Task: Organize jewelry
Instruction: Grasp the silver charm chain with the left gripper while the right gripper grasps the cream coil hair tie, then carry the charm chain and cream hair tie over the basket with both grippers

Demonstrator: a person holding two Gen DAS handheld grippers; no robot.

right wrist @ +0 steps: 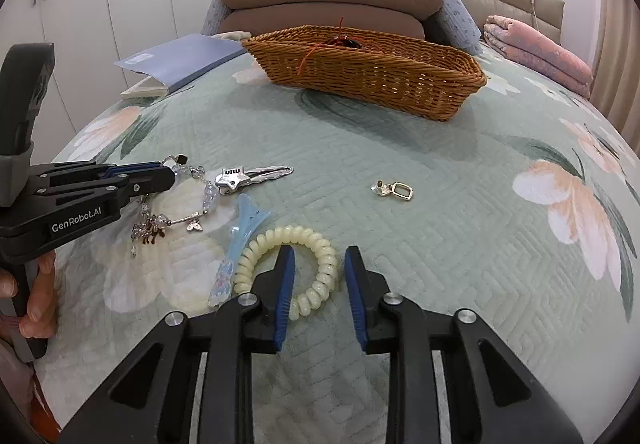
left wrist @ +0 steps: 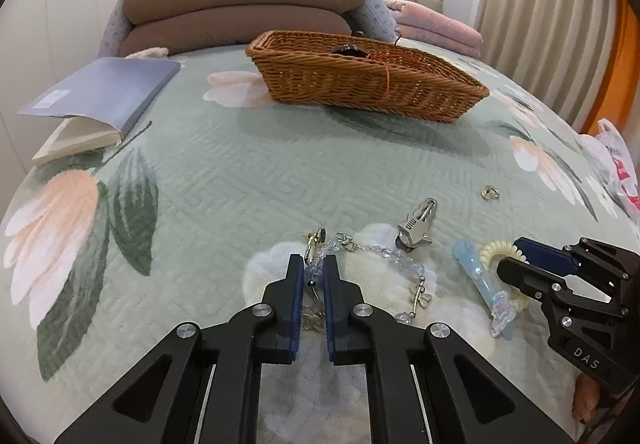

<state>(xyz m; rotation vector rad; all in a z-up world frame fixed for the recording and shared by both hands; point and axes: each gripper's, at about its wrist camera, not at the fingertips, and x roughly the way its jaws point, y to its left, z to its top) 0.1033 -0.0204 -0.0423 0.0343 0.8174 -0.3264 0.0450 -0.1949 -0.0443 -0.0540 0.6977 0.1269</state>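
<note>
Clips crowd both: left gripper pinches the bead bracelet; right gripper, half-open, straddles the coil hair tie.

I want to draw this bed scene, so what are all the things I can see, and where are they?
wicker basket: one, brown, far middle of bed
crystal bead bracelet: one, clear-blue, near left
silver hair clip: one, beside bracelet
blue hair clip: one, beside coil
spiral hair tie: one, cream, near front
small ring charm: one, gold-silver, alone at right
book: one, blue, far left
folded blankets: brown and blue, behind basket
left tongs: closed on bracelet
right tongs: open around hair tie
</note>
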